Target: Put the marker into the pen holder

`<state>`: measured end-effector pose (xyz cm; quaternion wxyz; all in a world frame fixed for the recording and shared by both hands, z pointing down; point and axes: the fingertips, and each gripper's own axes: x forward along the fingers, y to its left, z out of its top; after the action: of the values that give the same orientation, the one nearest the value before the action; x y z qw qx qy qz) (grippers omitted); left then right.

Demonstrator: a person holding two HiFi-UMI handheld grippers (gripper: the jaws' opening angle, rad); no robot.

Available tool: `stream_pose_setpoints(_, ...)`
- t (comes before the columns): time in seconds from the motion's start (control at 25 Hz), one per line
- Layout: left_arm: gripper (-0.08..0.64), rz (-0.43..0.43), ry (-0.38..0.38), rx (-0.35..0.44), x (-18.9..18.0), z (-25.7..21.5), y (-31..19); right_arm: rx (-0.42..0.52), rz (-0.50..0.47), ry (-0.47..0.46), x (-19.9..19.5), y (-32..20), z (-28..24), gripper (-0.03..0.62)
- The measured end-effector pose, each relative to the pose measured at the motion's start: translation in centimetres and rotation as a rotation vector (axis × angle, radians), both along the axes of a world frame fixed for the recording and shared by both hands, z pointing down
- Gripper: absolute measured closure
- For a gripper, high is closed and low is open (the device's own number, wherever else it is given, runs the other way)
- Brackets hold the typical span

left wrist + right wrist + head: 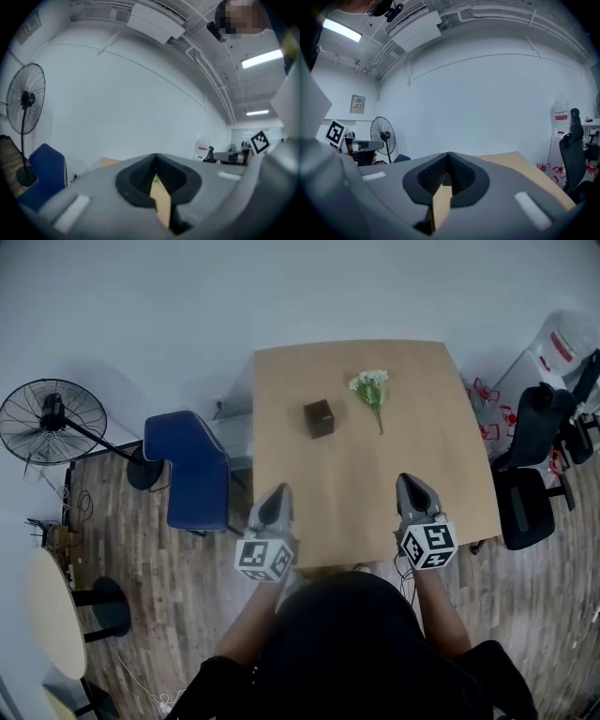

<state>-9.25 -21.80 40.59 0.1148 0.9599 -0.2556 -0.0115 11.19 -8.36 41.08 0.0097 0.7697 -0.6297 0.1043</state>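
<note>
A small dark brown cube-shaped pen holder [319, 418] stands on the wooden table [375, 512], past its middle. A sprig of white flowers with a green stem [371, 390] lies to the right of it. No marker shows in any view. My left gripper [278, 489] hovers over the table's near left edge, well short of the holder, its jaws closed together with nothing between them [155, 156]. My right gripper [408, 480] is over the near right part of the table, also shut and empty [448, 154]. Both point toward the far side.
A blue chair [192, 470] stands against the table's left side, with a floor fan [52, 418] beyond it. Black office chairs [534, 456] and a water dispenser [562, 343] crowd the right side. A round pale table [52, 615] is at the lower left.
</note>
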Motion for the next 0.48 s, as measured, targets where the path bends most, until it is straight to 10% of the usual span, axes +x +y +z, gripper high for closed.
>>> stream_pose_setpoints(0.48, 0.557, 0.006, -0.072, 0.039, 3.3, 1.6, 3.8, 0.017, -0.048, -0.026, 3.6, 1.8, 1.0, 0.589)
